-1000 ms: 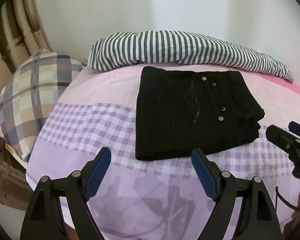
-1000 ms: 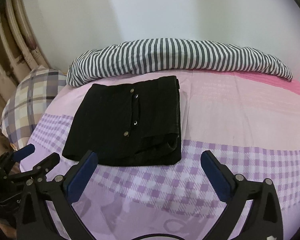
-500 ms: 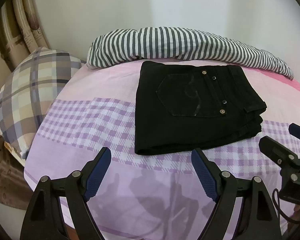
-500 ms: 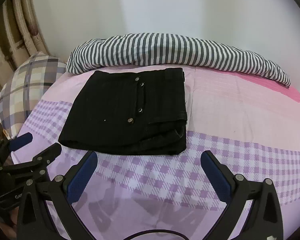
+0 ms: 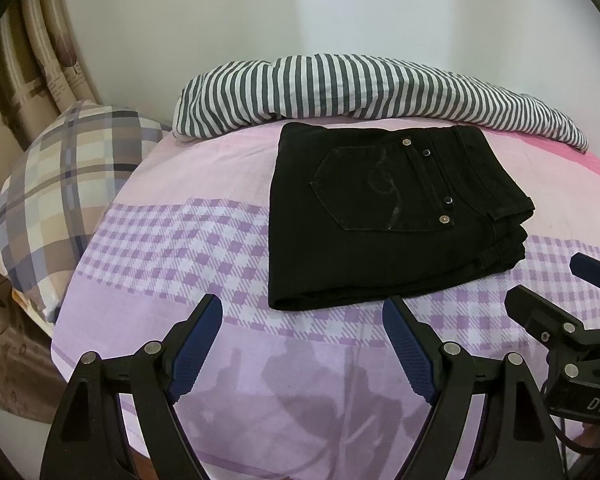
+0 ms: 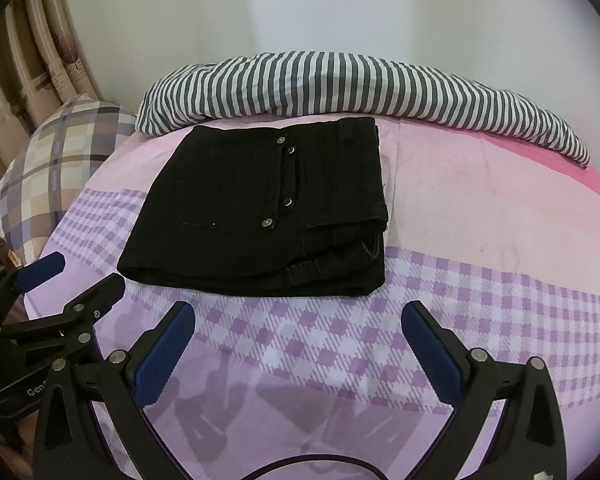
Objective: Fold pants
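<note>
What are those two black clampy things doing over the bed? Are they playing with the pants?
A person is holding two grippers to fold pants. The black pants already lie folded in a neat stack on the pink and purple bedsheet, in front of a striped blanket. The left gripper and right gripper both hover just short of the pants with jaws open, holding nothing.

A home bedroom: a bed (image 5: 204, 240) in pink-lilac sheet, plaid pillow (image 5: 60, 184), striped duvet (image 5: 360, 88), curtain (image 5: 28, 60).
</note>
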{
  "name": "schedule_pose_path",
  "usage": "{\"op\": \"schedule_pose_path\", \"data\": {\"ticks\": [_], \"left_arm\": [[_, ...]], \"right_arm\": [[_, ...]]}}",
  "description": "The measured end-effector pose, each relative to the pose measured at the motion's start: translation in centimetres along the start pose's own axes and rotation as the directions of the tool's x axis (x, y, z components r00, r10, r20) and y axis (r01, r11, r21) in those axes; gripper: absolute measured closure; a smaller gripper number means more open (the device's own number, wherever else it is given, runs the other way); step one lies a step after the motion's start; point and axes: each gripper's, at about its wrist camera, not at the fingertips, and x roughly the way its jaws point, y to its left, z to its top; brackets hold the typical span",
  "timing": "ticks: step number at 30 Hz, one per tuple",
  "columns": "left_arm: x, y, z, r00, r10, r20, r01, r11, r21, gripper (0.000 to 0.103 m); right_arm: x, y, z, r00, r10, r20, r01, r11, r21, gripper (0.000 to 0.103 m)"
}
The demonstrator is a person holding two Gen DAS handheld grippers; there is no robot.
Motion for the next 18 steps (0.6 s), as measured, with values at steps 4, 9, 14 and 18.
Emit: {"op": "schedule_pose_path", "data": {"ticks": [4, 9, 14, 18], "left_arm": [[0.14, 0.02, 0.03, 1.000, 0.002, 0.000, -0.002, 1.000, 0.003, 0.020], [0.09, -0.06, -0.02, 1.000, 0.007, 0.000, -0.007, 1.000, 0.008, 0.020], [0.10, -0.16, 0.01, 1.000, 0.008, 0.002, -0.008, 1.000, 0.014, 0.020], [0.17, -0.07, 0.05, 1.000, -0.006, -0.004, 0.006, 1.000, 0.015, 0.020]], "right_arm": [[0.09, -0.08, -0.11, 1.000, 0.000, -0.004, 0.000, 1.000, 0.004, 0.001], [0.29, -0.19, -0.22, 1.000, 0.004, -0.013, -0.004, 1.000, 0.016, 0.001], [0.30, -0.29, -0.29, 1.000, 0.004, -0.012, -0.004, 1.000, 0.018, 0.001], [0.35, -0.42, -0.37, 1.000, 0.003, -0.016, -0.003, 1.000, 0.022, 0.001]]}}
